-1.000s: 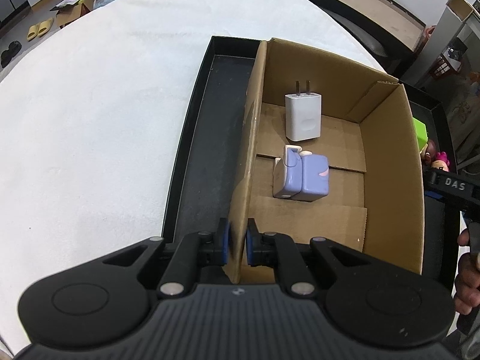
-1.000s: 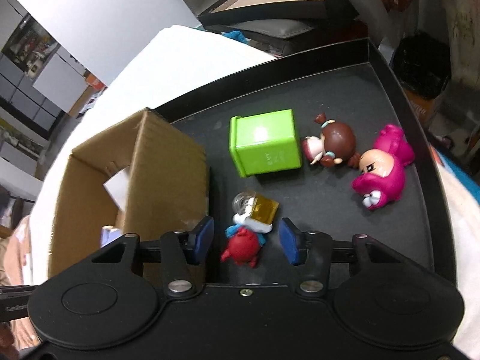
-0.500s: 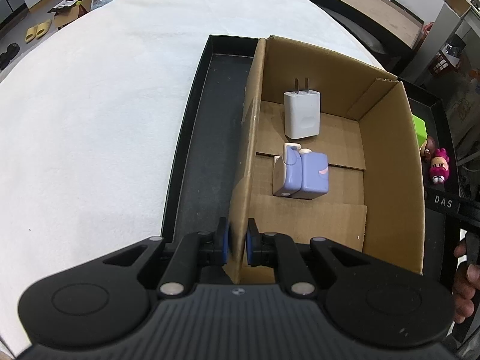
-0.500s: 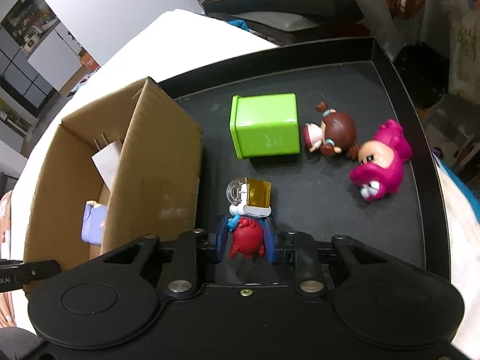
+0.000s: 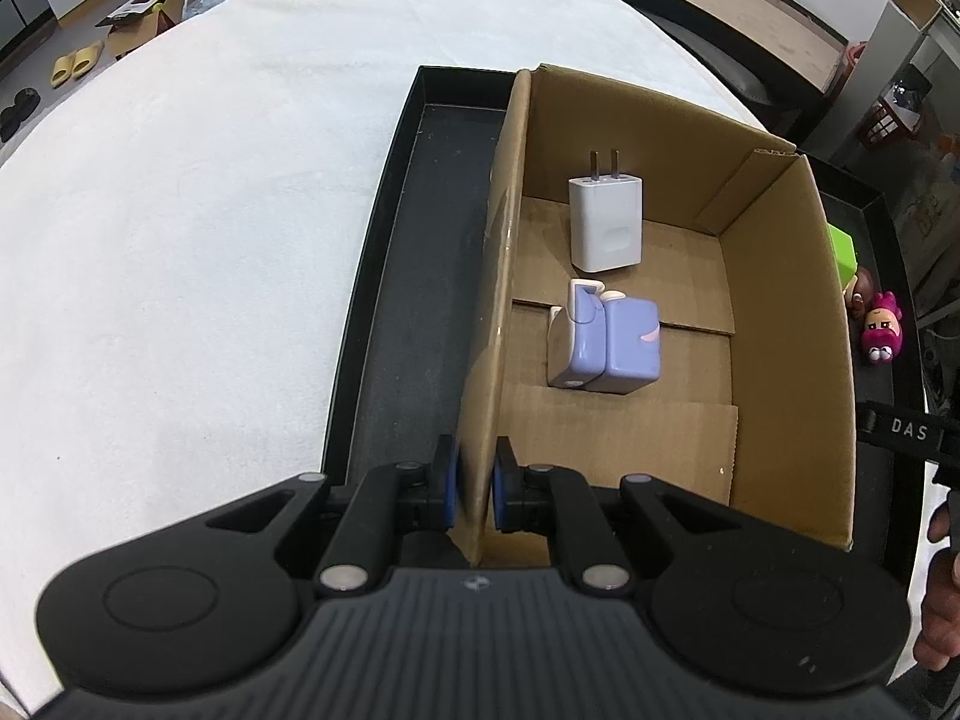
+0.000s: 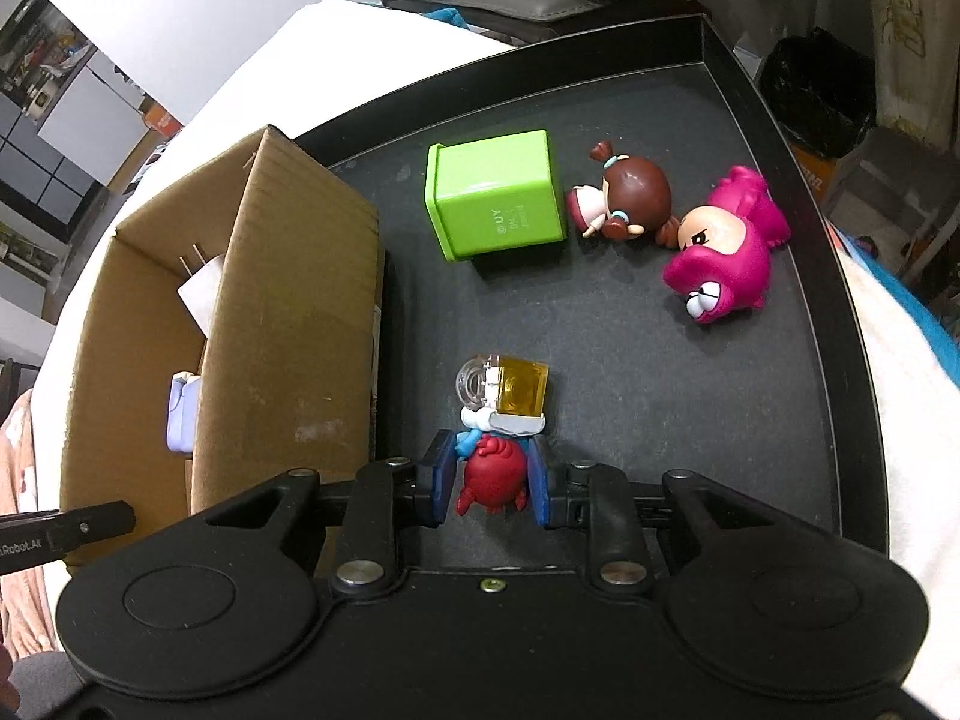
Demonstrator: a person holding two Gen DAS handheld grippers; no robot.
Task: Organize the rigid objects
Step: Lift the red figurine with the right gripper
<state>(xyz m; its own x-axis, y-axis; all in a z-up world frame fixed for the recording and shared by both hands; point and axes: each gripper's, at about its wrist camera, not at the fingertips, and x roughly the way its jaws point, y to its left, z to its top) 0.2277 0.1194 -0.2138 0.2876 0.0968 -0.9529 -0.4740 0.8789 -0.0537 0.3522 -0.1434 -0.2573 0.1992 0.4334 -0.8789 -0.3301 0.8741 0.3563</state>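
My left gripper is shut on the near left wall of the cardboard box, which stands in the black tray. Inside the box lie a white charger and a lilac block toy. My right gripper is shut on a red toy figure with a yellow and clear top, held over the tray floor just right of the box.
On the tray beyond the red figure lie a green cube, a brown-haired doll and a pink doll. White cloth surrounds the tray. The right gripper's body shows at the left view's right edge.
My right gripper closed on the red toy figure, which now appears lifted slightly. My left gripper stayed clamped on the box wall.
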